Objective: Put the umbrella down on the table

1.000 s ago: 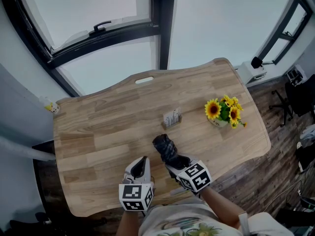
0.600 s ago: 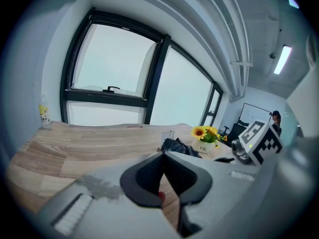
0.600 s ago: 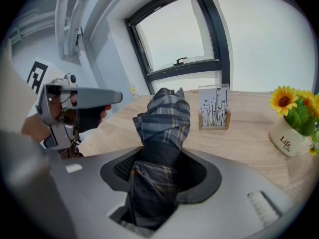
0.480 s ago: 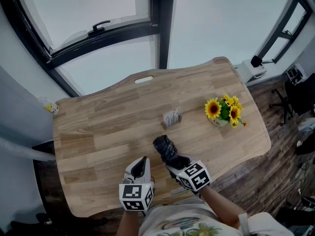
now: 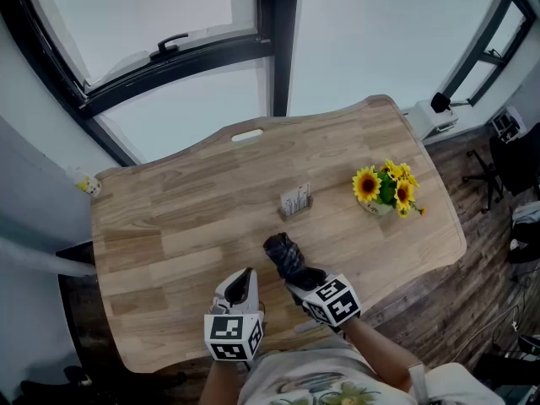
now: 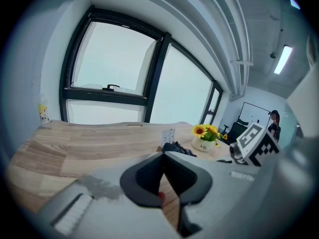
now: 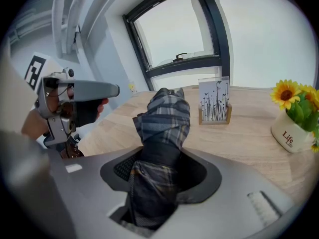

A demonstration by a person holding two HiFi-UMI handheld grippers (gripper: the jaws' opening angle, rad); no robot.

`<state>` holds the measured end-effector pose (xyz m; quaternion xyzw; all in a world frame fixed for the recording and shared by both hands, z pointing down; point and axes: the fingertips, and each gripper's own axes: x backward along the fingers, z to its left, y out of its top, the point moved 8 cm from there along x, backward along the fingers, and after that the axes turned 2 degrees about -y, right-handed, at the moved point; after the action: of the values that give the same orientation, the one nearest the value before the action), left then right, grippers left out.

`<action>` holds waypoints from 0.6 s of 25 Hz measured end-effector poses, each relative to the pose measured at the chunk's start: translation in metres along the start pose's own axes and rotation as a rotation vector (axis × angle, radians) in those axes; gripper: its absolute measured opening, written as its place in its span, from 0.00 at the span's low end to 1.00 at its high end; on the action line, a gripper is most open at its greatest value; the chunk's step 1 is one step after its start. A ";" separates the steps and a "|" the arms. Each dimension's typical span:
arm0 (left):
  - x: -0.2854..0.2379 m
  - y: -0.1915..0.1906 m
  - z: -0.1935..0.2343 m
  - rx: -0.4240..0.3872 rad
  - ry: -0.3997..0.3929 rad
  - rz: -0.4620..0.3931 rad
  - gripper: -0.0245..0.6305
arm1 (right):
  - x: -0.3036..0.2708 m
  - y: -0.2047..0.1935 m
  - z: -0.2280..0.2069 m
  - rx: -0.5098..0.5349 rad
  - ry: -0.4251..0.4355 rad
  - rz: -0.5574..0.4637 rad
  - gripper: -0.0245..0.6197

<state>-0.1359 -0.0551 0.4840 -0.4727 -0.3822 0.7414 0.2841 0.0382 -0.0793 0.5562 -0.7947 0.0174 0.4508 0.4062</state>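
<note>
The folded plaid umbrella (image 5: 283, 254) sticks forward and up out of my right gripper (image 5: 302, 278), over the near middle of the wooden table (image 5: 169, 226). In the right gripper view the umbrella (image 7: 164, 123) fills the gap between the jaws, and the right gripper (image 7: 162, 176) is shut on it. I cannot tell whether its tip touches the tabletop. My left gripper (image 5: 242, 278) hovers just left of it at the table's near edge. Its jaws meet in a line with nothing between them, so the left gripper (image 6: 162, 176) is shut. The umbrella (image 6: 175, 147) shows beyond them.
A small pot of sunflowers (image 5: 386, 194) stands at the table's right side. A card holder (image 5: 295, 202) stands mid-table just beyond the umbrella. A window with a black frame (image 5: 177, 53) lies behind the table. A small yellow bottle (image 5: 87, 182) sits at the far left.
</note>
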 end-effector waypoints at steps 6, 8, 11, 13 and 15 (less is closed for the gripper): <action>-0.002 -0.001 0.001 -0.004 0.000 0.010 0.04 | -0.006 -0.004 -0.002 0.002 0.001 0.019 0.37; -0.002 -0.001 0.001 -0.006 -0.001 0.013 0.04 | -0.007 -0.005 -0.002 0.003 0.001 0.026 0.37; -0.003 -0.002 0.002 -0.006 -0.001 0.017 0.04 | -0.009 -0.007 -0.002 0.004 0.002 0.034 0.36; -0.003 -0.002 0.002 -0.006 -0.002 0.019 0.04 | -0.011 -0.007 -0.003 0.004 0.002 0.037 0.37; -0.004 -0.003 0.003 -0.005 -0.002 0.021 0.04 | -0.013 -0.008 -0.003 0.004 0.003 0.041 0.37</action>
<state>-0.1370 -0.0580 0.4893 -0.4769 -0.3795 0.7438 0.2745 0.0359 -0.0807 0.5719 -0.7939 0.0351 0.4579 0.3984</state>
